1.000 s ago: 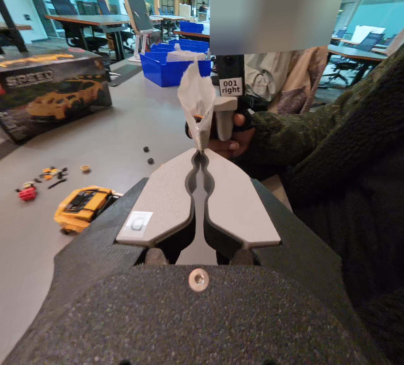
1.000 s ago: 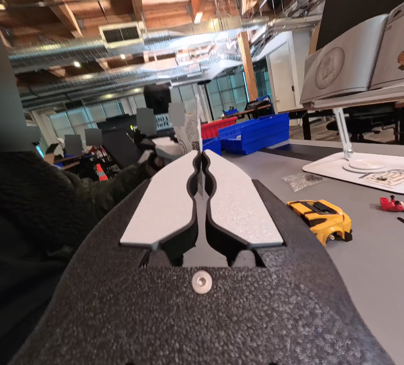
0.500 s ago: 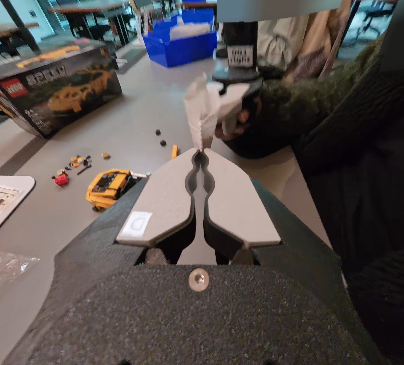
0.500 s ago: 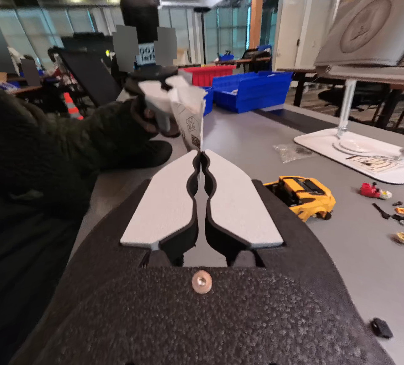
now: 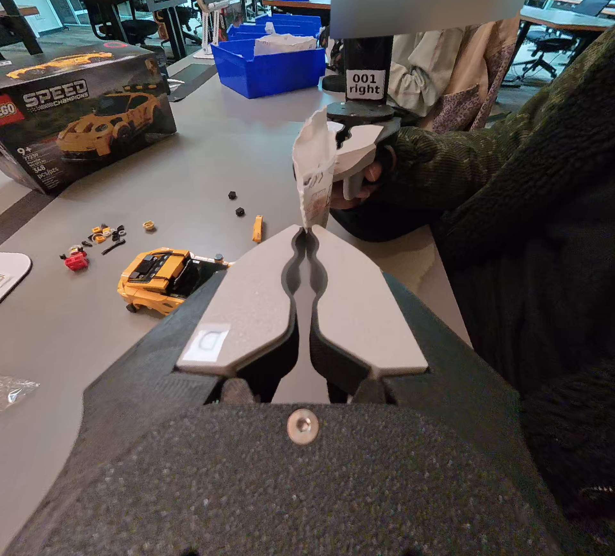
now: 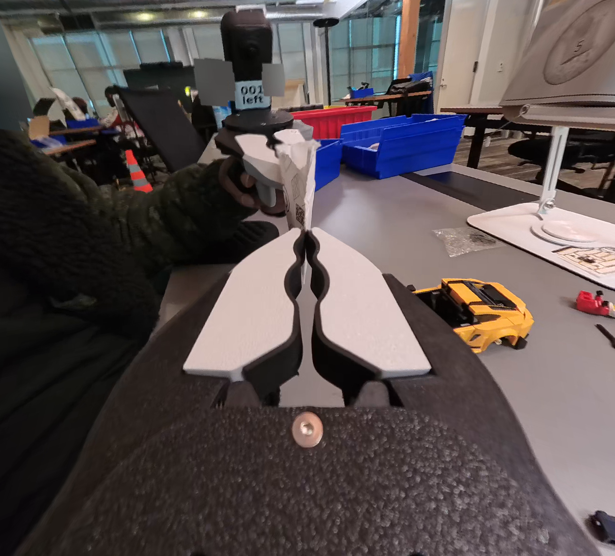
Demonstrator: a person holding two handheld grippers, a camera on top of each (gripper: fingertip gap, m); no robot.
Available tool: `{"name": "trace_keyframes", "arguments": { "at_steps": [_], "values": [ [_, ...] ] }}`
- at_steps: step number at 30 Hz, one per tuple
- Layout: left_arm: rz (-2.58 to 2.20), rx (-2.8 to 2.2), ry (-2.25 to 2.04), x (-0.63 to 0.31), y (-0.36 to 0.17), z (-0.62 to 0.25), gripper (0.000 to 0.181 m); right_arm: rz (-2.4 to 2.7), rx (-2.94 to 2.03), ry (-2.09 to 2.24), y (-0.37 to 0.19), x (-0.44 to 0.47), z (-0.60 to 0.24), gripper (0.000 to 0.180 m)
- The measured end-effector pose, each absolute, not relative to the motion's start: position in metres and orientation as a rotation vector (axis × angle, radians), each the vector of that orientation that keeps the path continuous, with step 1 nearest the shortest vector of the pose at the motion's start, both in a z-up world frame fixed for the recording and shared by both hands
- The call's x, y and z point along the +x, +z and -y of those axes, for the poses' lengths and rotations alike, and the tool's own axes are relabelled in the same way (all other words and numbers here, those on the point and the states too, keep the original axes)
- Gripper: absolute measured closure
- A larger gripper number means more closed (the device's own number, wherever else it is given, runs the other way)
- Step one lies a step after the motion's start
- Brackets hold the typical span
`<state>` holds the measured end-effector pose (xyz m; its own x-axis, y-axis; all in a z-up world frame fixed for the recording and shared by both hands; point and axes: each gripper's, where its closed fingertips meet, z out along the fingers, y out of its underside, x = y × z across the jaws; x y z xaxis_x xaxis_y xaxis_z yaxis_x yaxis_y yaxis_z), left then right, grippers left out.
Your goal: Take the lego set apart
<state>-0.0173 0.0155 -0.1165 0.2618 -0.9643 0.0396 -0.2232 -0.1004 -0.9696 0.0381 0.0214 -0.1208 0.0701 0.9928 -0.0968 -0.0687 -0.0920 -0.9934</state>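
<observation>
A white paper bag [image 5: 314, 170] hangs in the air between my two grippers. My left gripper [image 5: 307, 230] is shut on one edge of it. My right gripper [image 6: 307, 232] is shut on the opposite edge of the bag [image 6: 298, 184]. The grippers face each other above the grey table [image 5: 199, 154], near its edge. The yellow lego car [image 5: 156, 277] sits on the table to the left, partly stripped, and it also shows in the right wrist view [image 6: 476, 307]. Loose small parts [image 5: 106, 234] and a red piece [image 5: 76, 260] lie beyond it.
The lego box [image 5: 83, 114] stands at the far left, with a blue bin [image 5: 269, 67] behind. Two black bits [image 5: 236, 204] and a yellow part [image 5: 258, 227] lie mid-table. A plastic bag [image 6: 466, 240] and a white lamp base [image 6: 532, 230] are at the right. A person's dark sleeve [image 5: 499, 207] fills one side. My hands' fingertips stand some 7 cm from each other. Left tips and right tips are each some 30 cm from the red piece [image 5: 76, 260]. The right camera catches it too, in the right wrist view [image 6: 585, 298].
Both grippers stay shut on the paper bag. Both views have tilted down, so more of the table, car and loose parts shows. The bag has twisted a little.
</observation>
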Motion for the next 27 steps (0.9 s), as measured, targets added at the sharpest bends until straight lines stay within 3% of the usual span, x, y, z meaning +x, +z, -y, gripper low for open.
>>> {"name": "trace_keyframes", "arguments": {
  "at_steps": [21,27],
  "values": [
    [-1.12,-1.505,-1.06,-0.0136,-0.1172,-0.0116,0.18,1.049,-1.295,1.231,-0.12,0.0406,-0.0248,0.179],
    [-1.123,-1.492,-1.105,-0.0147,-0.1159,-0.0092,0.18,1.067,-1.288,1.21,-0.1154,0.0397,-0.027,0.151]
  ]
}}
